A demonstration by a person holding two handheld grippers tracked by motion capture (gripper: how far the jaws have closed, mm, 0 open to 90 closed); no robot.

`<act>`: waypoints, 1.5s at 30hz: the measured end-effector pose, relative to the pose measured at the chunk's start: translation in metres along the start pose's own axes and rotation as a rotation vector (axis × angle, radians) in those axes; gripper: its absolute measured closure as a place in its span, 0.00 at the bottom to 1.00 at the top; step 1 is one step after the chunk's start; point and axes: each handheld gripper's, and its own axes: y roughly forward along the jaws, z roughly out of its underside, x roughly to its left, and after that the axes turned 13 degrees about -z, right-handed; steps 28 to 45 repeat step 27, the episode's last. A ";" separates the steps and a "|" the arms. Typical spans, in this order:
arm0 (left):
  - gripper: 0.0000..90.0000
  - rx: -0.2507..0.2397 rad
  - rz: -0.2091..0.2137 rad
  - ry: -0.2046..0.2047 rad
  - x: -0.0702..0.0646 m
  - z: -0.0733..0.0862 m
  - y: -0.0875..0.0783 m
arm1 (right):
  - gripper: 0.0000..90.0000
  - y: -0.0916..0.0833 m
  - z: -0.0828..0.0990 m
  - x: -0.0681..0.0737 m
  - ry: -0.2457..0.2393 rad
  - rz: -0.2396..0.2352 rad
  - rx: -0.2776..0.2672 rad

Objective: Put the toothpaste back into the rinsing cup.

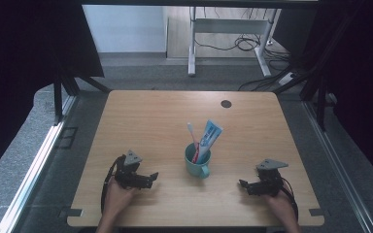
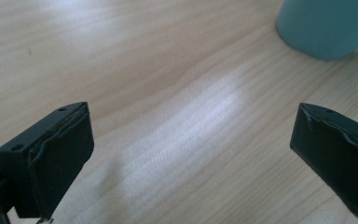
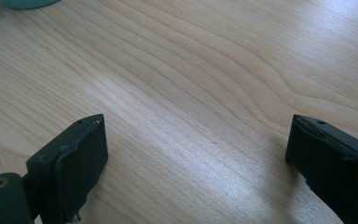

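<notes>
A teal mug (image 1: 197, 163) stands near the middle of the wooden table (image 1: 165, 116), holding a red toothbrush (image 1: 193, 138) and a blue-and-white toothpaste tube (image 1: 208, 139). My left gripper (image 1: 151, 178) rests low on the table to the mug's left, jaws wide apart with bare wood between them (image 2: 191, 140). The mug's base (image 2: 328, 25) shows at the top right of the left gripper view. My right gripper (image 1: 243, 185) sits to the mug's right, also open over bare wood (image 3: 196, 149). A sliver of the mug (image 3: 25, 3) shows at the top left of the right gripper view.
A small dark round disc (image 1: 226, 103) lies near the table's far edge. Beyond the table stand white desk legs (image 1: 192, 53) with cables (image 1: 245, 43) on the floor. Dark curtains hang on both sides. Metal rails (image 1: 39, 160) run along the floor beside the table.
</notes>
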 end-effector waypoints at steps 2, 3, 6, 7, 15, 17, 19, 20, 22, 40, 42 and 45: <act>0.00 0.011 0.000 0.001 -0.002 0.003 0.002 | 0.06 0.000 0.000 0.000 0.000 0.000 0.000; 0.00 0.021 0.000 0.006 -0.003 0.004 0.003 | 0.06 0.000 0.000 0.000 0.000 0.000 0.000; 0.00 0.043 -0.009 0.021 -0.006 0.007 0.006 | 0.06 0.000 0.000 0.000 0.000 0.000 0.000; 0.00 0.049 -0.012 0.028 -0.007 0.008 0.008 | 0.06 0.000 0.000 0.000 0.000 0.000 0.000; 0.00 0.074 -0.033 0.057 -0.012 0.012 0.012 | 0.06 0.000 0.000 0.000 0.001 0.002 0.000; 0.00 0.075 -0.036 0.054 -0.012 0.012 0.012 | 0.06 0.000 0.000 0.000 0.002 0.002 -0.001; 0.00 0.076 -0.039 0.051 -0.012 0.013 0.012 | 0.06 0.000 0.000 0.000 0.001 0.002 0.000; 0.00 0.076 -0.040 0.050 -0.012 0.013 0.012 | 0.06 0.000 0.000 0.000 0.002 0.002 -0.001; 0.00 0.076 -0.043 0.048 -0.012 0.013 0.012 | 0.06 0.000 0.000 0.000 0.002 0.001 -0.001; 0.00 0.078 -0.050 0.041 -0.013 0.013 0.012 | 0.06 0.000 0.000 0.000 0.002 0.001 -0.001; 0.00 0.078 -0.050 0.041 -0.013 0.013 0.012 | 0.06 0.000 0.000 0.000 0.002 0.001 -0.001; 0.00 0.078 -0.050 0.041 -0.013 0.013 0.012 | 0.06 0.000 0.000 0.000 0.002 0.001 -0.001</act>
